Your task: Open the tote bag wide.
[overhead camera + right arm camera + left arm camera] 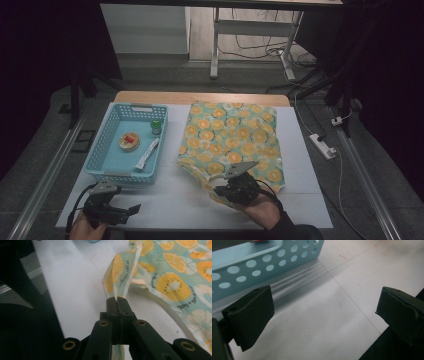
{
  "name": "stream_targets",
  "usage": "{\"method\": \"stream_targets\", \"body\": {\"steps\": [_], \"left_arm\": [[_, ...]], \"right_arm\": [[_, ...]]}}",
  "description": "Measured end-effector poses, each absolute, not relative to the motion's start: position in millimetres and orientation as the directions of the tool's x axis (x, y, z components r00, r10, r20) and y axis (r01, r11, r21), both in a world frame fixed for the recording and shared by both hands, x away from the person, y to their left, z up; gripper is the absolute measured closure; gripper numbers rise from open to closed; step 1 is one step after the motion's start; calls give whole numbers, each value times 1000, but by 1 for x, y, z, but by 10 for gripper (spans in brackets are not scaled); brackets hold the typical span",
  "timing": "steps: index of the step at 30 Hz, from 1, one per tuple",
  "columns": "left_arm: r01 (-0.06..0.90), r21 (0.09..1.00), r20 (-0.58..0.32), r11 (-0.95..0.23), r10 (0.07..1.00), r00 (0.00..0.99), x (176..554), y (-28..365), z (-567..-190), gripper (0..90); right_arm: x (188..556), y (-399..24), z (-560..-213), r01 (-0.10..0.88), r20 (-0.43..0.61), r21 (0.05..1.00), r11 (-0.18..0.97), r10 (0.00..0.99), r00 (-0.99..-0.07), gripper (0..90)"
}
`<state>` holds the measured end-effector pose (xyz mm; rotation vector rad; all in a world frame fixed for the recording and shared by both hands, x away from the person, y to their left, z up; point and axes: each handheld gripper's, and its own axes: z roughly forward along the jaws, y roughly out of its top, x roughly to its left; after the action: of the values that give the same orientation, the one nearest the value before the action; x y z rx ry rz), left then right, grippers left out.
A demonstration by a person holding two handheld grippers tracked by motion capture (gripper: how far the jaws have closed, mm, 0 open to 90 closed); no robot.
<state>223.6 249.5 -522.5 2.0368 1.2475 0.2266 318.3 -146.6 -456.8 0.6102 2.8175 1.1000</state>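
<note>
A: Where is the orange-print bag (231,140) lying?

B: It lies flat on the white table (165,200), in the middle of the high view and a little to the right. Its long axis runs from the top of the frame down to the bottom. The end with the handle strap (122,275) points to the lower edge, toward the person.

A: And which gripper has it?

B: The right gripper (220,192), low in the frame, right of centre. In the right gripper view its jaws are pressed fully together on the handle strap, which rises from them as a folded band toward the upper middle of that frame. The rest of the bag spreads over the right side of that view.

A: What about the other one?

B: The left gripper (135,209) is in the lower left corner of the high view, well apart from the bag. In the left gripper view its jaws stand wide apart, with bare table between them.

A: What is near it?

B: The light blue perforated basket (102,145), left of the bag and above the left gripper. Inside are a small green-capped bottle (156,127), a white tube (147,153) and a round item with a red centre (129,140).
</note>
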Motion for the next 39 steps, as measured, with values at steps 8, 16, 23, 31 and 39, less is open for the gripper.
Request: {"method": "stream_targets", "body": {"steps": [8,16,23,31,39], "left_arm": [[704,658,-211,-268,831,514,224,249,-523,17],[703,659,-209,-270,831,515,224,249,-523,18],[702,659,-209,-271,831,516,223,249,-522,18],[702,659,-208,-271,830,517,224,249,-523,18],[703,658,-210,-270,830,516,224,249,-523,19]], "right_arm": [[327,-143,-476,360,69,612,704,406,-911,879],[334,-130,-485,365,78,608,705,405,-911,754],[340,-111,-487,347,72,617,707,388,-919,801],[350,-121,-465,349,32,649,676,433,-901,837],[373,-140,-461,382,15,652,655,492,-870,889]]}}
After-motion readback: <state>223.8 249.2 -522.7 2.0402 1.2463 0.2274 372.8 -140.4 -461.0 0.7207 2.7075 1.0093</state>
